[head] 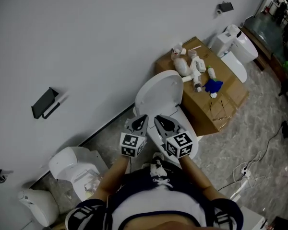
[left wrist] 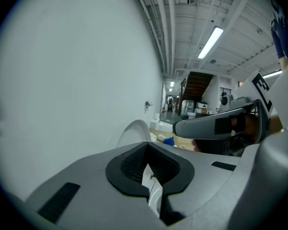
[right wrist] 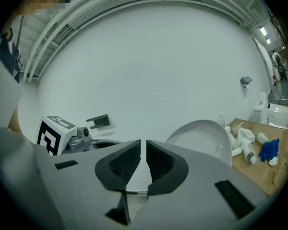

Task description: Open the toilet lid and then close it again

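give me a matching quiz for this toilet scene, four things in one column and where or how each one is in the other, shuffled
Things:
1. white oval toilet lid
2. brown cardboard box
3. black paper holder
4. blue crumpled cloth

Places or states:
a. lying on top of the box
b. on the floor, right of the toilet in the head view
c. raised
d. fixed to the wall

Pairs: 1-c, 2-b, 3-d, 4-a
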